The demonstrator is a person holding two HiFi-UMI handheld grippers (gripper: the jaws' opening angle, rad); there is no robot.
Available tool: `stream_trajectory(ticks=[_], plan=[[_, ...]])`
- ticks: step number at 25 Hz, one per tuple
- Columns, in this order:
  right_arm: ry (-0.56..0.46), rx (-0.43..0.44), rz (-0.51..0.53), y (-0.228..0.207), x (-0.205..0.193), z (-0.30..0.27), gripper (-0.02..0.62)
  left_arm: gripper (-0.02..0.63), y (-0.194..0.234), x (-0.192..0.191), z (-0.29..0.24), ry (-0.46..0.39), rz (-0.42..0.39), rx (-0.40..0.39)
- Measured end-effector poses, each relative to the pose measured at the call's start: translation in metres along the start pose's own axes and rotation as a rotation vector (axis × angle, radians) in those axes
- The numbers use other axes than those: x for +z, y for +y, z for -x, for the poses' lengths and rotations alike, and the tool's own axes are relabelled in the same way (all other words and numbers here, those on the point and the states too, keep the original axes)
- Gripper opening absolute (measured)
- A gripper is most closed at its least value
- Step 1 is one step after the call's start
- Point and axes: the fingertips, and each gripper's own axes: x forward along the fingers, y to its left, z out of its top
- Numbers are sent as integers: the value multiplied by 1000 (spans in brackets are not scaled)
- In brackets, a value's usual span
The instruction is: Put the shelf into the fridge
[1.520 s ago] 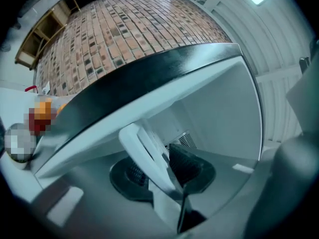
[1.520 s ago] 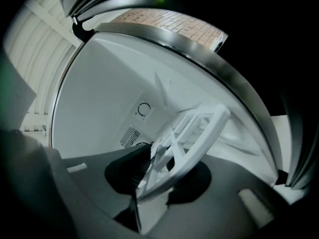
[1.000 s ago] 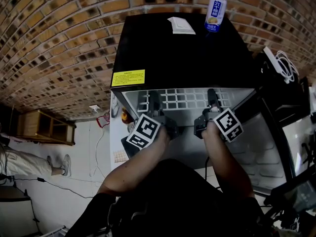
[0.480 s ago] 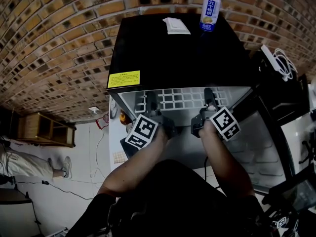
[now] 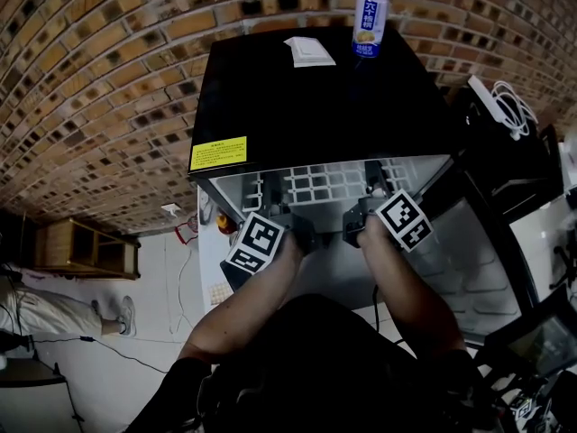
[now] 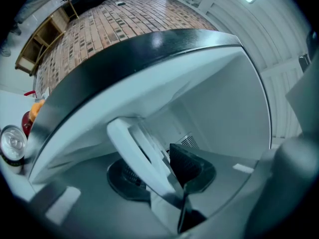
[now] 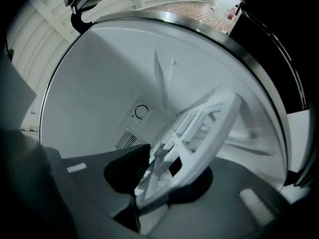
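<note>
**Left gripper (image 5: 277, 204) pinching, right gripper (image 5: 375, 195) slackening on the near rail of the white plastic grid shelf (image 5: 320, 180)**

Nearest the person, both grippers point level and away, square to the shelf's near rail. One sits on its left part and one on its right, about equally close. The left gripper's pads are pinched on that rail. The right gripper's jaws have just been opening. The rail lies between them, resting against one pad rather than looking squeezed, so I read this one as spread loose.

Beyond the rail, the shelf lies flat inside the open mouth of the black compact fridge (image 5: 315, 97). Its long axis runs left to right across the cavity, and its short side points to the far back wall with the vent. It looks seated, or nearly so. Any remaining push would go straight away from the person, along the grippers' own line. Otherwise what remains is to let go and draw both grippers back.

Farthest, on the fridge's top, stand a blue and white drink can (image 5: 369, 23) and a white card (image 5: 309, 50).
</note>
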Motion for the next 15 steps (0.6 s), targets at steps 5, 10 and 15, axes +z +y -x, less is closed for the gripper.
stream_trajectory(ticks=[5, 10, 15], plan=[[-1, -4, 1, -1, 0, -2, 124, 94, 0, -1, -5, 11, -3, -3], [0, -30, -6, -4, 2, -17, 127, 95, 3, -1, -20, 34, -5, 6], [-10, -18, -3, -1, 5, -26, 127, 104, 4, 3, -26, -6, -6, 21]])
